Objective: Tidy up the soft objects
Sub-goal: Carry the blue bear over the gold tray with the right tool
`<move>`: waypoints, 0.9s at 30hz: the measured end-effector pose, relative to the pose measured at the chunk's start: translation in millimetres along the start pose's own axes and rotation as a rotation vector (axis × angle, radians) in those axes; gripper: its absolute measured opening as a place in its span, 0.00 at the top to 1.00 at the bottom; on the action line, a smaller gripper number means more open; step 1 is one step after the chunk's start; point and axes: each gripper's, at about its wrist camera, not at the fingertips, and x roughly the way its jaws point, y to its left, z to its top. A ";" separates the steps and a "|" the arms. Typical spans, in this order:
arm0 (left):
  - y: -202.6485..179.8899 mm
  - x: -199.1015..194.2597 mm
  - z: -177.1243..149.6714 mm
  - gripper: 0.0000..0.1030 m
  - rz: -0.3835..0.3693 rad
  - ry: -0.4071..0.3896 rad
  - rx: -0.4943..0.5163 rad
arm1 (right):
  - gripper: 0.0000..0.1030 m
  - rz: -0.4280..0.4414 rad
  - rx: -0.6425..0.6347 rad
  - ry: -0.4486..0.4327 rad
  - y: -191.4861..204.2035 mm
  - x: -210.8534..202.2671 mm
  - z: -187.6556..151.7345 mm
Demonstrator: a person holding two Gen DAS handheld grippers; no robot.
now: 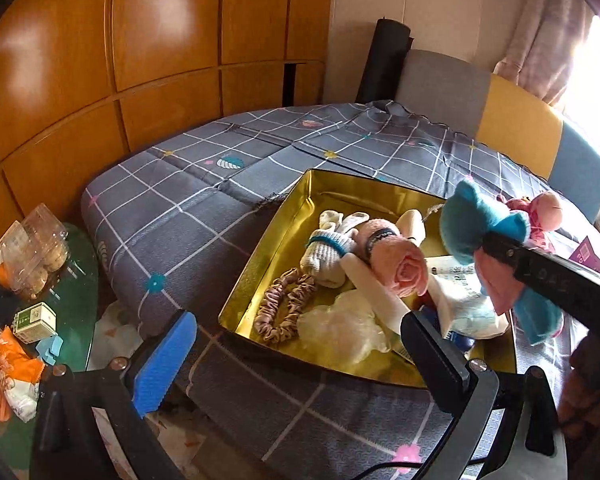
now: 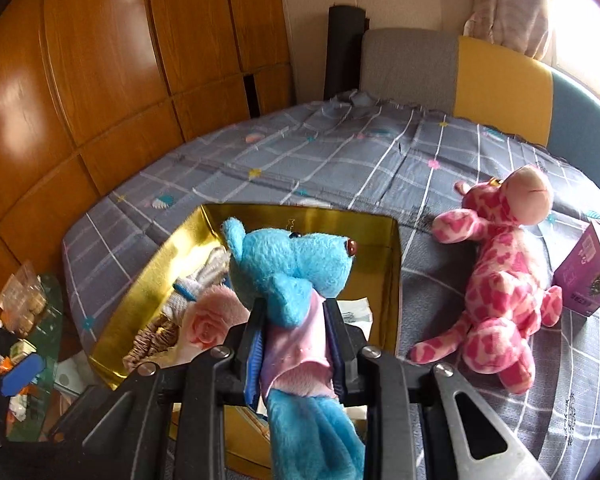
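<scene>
Between the fingers of the right hand-held gripper [image 2: 296, 344] sits a blue plush toy [image 2: 292, 276], pinched at its pink-shirted middle, head up beyond the fingertips and legs hanging down toward the camera. Just beyond and below this hand-held gripper lies a gold tin box [image 2: 392, 280] on the bed [image 2: 340, 152], which has a grey checked cover. Inside the box, to the left of the toy, are a rolled pink towel [image 2: 210, 320], a rolled pair of white socks [image 2: 192, 288] and a beige scrunchie [image 2: 152, 340]. To the right of the same hand-held gripper, on the bed and outside the box, a pink spotted plush giraffe [image 2: 504, 280] lies on its side, with a purple carton [image 2: 588, 272] just past it.

The left hand-held gripper [image 1: 300, 344] is spread wide and holds nothing; the near rim of the box lies between its fingers. The blue toy hangs to its upper right, over the box's right part. Off to its left is a green desk [image 1: 80, 300] crowded with packets.
</scene>
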 end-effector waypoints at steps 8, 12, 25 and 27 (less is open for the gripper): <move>9.3 6.2 -0.8 0.00 -0.001 0.013 -0.030 | 0.69 -0.015 -0.052 0.112 8.9 56.6 -0.1; 9.6 7.7 -1.5 0.00 0.000 0.016 -0.033 | 0.58 0.048 -0.026 0.144 4.0 59.8 -1.8; 7.0 4.9 -2.0 0.00 -0.005 0.010 -0.029 | 0.52 0.094 -0.079 0.105 8.1 29.1 -18.5; 5.7 4.1 -2.1 0.00 -0.005 0.009 -0.024 | 0.57 0.056 -0.082 0.115 8.7 36.5 -17.9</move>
